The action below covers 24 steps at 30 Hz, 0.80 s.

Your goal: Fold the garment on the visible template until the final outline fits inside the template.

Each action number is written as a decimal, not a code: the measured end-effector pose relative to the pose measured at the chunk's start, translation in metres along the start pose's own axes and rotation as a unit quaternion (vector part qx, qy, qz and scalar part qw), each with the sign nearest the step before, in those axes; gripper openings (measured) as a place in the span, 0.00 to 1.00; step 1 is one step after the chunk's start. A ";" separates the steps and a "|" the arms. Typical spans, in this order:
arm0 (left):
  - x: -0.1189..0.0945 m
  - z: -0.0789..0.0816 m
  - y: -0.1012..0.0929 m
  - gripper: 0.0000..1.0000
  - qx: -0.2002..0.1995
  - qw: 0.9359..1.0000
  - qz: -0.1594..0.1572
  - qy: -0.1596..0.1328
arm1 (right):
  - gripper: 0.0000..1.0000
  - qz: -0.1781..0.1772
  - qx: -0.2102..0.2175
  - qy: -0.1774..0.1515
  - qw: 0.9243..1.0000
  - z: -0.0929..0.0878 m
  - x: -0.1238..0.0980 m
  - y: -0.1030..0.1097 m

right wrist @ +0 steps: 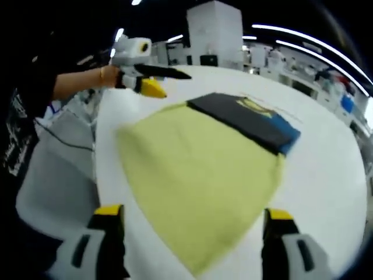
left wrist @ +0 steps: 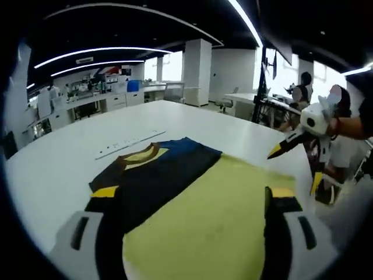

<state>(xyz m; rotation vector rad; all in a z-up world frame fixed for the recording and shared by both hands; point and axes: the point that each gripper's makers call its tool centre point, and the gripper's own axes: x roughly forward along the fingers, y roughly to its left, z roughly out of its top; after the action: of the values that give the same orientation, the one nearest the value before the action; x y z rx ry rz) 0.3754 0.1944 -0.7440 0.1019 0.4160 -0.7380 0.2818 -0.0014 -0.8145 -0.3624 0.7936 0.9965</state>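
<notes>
A garment lies flat on the white table (left wrist: 52, 169). Its body is pale yellow (left wrist: 210, 216) and its top is dark navy (left wrist: 157, 181) with a blue patch and a yellow-brown collar (left wrist: 141, 155). My left gripper (left wrist: 193, 192) stands open just above the near part of the cloth, with nothing between its jaws. My right gripper (left wrist: 294, 169) hovers open past the garment's right edge, held in a hand. In the right gripper view the same garment (right wrist: 198, 163) spreads ahead of my open right gripper (right wrist: 193, 213), and my left gripper (right wrist: 173, 83) hangs open beyond the far edge.
A thin white strip with dark marks (left wrist: 129, 142) lies on the table behind the collar. A grey chair (right wrist: 52, 181) stands at the table's edge under the person's arm (right wrist: 76, 81). Desks, chairs and people (left wrist: 303, 87) fill the room behind.
</notes>
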 end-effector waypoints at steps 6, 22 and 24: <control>-0.028 -0.017 -0.006 0.95 -0.013 1.000 0.000 0.000 | 0.99 0.003 -0.008 0.005 1.000 -0.004 0.003 0.003; -0.065 -0.064 -0.048 0.81 -0.035 0.999 -0.019 0.022 | 0.87 0.018 -0.017 0.012 1.000 -0.013 0.009 0.014; -0.067 -0.070 -0.053 0.77 -0.023 0.999 -0.021 0.028 | 0.86 0.016 -0.019 0.012 1.000 -0.015 0.009 0.014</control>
<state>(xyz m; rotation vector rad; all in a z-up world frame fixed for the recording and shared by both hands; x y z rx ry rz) 0.2723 0.2142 -0.7780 0.0702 0.4893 -0.7685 0.2663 0.0025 -0.8298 -0.3956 0.8062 1.0399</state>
